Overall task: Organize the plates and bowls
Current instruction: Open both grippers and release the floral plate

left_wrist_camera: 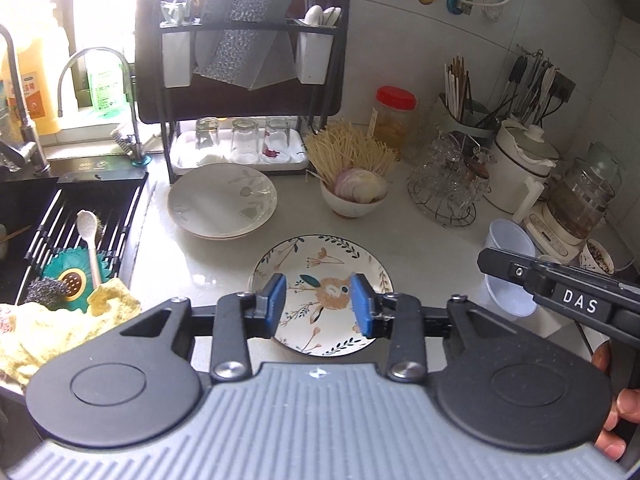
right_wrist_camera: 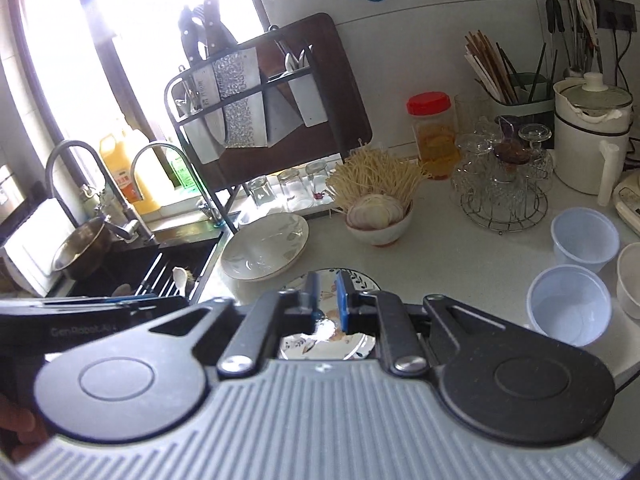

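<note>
Now, by label:
Floral plate [left_wrist_camera: 320, 292]: flat on the surface [left_wrist_camera: 420, 232], below and beyond both jaws, not gripped.
Left gripper [left_wrist_camera: 319, 306]: jaws parted, released, nothing between the pads.
Right gripper [right_wrist_camera: 328, 300]: jaws slightly apart, nothing clamped.
Pale plates [left_wrist_camera: 222, 204]: two stacked, beside the sink [left_wrist_camera: 48, 216].
Plastic cups [right_wrist_camera: 570, 306]: two, upright, apparently empty.
Tumblers [left_wrist_camera: 244, 140]: three, inverted on the rack tray.
White bowl [left_wrist_camera: 354, 204]: holds sliced onion and enoki mushrooms.
</note>
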Demonstrator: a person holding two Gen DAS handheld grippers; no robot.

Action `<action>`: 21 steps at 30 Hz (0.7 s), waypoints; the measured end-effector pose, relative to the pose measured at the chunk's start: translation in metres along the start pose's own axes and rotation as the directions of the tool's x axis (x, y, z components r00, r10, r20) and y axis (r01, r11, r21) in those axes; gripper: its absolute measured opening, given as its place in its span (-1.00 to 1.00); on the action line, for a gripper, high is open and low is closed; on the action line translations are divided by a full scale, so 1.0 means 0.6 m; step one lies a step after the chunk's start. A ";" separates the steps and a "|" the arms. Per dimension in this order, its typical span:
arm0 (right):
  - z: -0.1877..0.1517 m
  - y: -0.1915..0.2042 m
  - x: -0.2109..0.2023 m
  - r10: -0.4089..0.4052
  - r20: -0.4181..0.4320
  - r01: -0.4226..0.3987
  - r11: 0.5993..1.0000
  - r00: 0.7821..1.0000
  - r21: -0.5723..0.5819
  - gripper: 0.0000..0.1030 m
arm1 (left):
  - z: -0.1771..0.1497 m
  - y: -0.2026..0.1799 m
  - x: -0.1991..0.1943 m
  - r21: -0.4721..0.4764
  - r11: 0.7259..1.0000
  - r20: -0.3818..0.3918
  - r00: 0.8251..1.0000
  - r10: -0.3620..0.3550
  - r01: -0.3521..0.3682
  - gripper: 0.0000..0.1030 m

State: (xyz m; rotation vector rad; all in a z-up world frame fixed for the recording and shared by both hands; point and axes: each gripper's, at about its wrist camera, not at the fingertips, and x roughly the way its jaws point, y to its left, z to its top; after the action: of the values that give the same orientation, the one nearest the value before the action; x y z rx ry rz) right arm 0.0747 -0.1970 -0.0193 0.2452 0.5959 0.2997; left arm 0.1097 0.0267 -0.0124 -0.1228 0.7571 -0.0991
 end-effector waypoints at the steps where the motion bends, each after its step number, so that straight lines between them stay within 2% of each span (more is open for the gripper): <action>1: -0.003 -0.001 -0.005 0.004 0.005 -0.004 1.000 1.000 0.002 -0.10 | -0.003 0.002 -0.005 -0.009 1.000 -0.002 1.000 0.005 -0.006 -0.17; 3: -0.006 -0.001 -0.017 0.021 0.022 -0.022 1.000 1.000 0.000 0.19 | -0.009 0.006 -0.015 -0.026 1.000 -0.003 1.000 0.009 -0.009 -0.17; 8: -0.004 -0.008 -0.038 0.036 0.016 -0.036 0.999 0.999 -0.015 0.19 | -0.019 0.000 -0.028 -0.041 0.999 0.000 1.000 0.011 -0.011 -0.16; 12: 0.003 -0.023 -0.054 0.051 0.021 -0.051 0.998 0.998 -0.023 0.19 | -0.010 -0.033 -0.037 -0.005 1.000 0.037 0.999 0.029 -0.029 -0.16; 21: 0.015 -0.068 -0.078 0.090 0.022 -0.087 0.992 0.996 -0.088 0.19 | -0.008 -0.101 -0.043 -0.033 0.999 0.047 0.998 0.043 -0.041 -0.10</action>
State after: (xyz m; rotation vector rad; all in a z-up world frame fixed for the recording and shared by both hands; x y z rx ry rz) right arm 0.0515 -0.2524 -0.0005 0.1913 0.5456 0.4068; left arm 0.0849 -0.0304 0.0103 -0.1394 0.7132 -0.0438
